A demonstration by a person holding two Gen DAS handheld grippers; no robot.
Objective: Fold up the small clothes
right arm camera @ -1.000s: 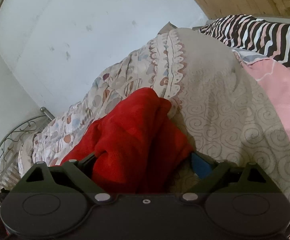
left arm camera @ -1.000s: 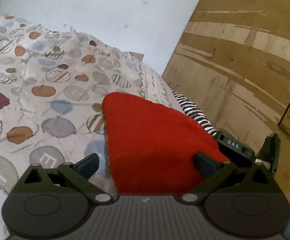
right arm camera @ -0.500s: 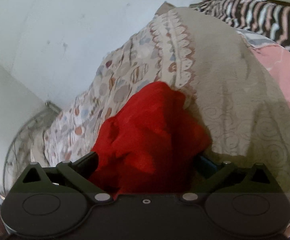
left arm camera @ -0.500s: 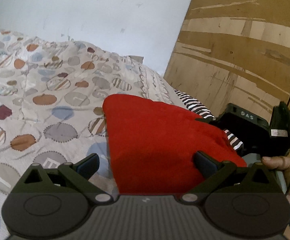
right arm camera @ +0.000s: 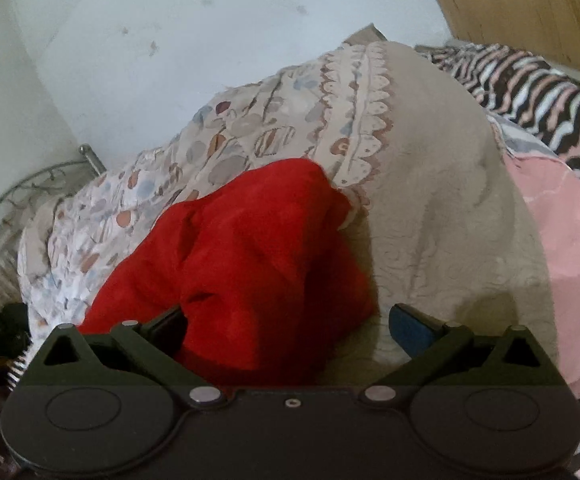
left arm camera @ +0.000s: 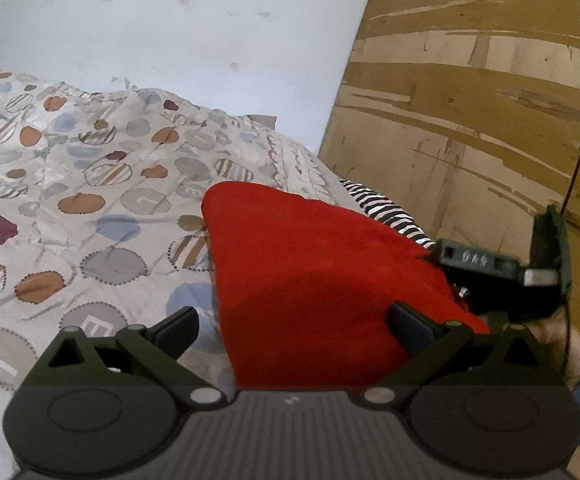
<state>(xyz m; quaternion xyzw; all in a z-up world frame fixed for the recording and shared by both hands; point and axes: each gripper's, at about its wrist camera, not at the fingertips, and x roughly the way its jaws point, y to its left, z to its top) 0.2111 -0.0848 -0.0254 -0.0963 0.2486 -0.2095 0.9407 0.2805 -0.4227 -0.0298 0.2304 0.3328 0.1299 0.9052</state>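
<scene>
A red cloth (left arm camera: 317,280) lies on the patterned quilt (left arm camera: 90,208), folded flat to a point in the left wrist view. My left gripper (left arm camera: 295,330) stands open at its near edge, the right finger over the red fabric and the left finger over the quilt. In the right wrist view the red cloth (right arm camera: 258,264) is bunched in loose folds. My right gripper (right arm camera: 290,328) is wide open around its near part; the left finger sits against the fabric and the blue-padded right finger (right arm camera: 407,330) is apart from it. The right gripper's body (left arm camera: 501,276) shows beside the cloth's right corner.
A black-and-white striped cloth (left arm camera: 385,212) and a pink cloth (right arm camera: 561,240) lie to the right on the bed. A wooden board (left arm camera: 469,120) stands at the right, a white wall (left arm camera: 170,20) behind. A metal bed frame (right arm camera: 22,188) curves at the far left.
The right gripper's jaws have spread a little wider and its view has rolled. In the left view the right gripper has come further into sight beside the cloth. The left gripper has stayed put.
</scene>
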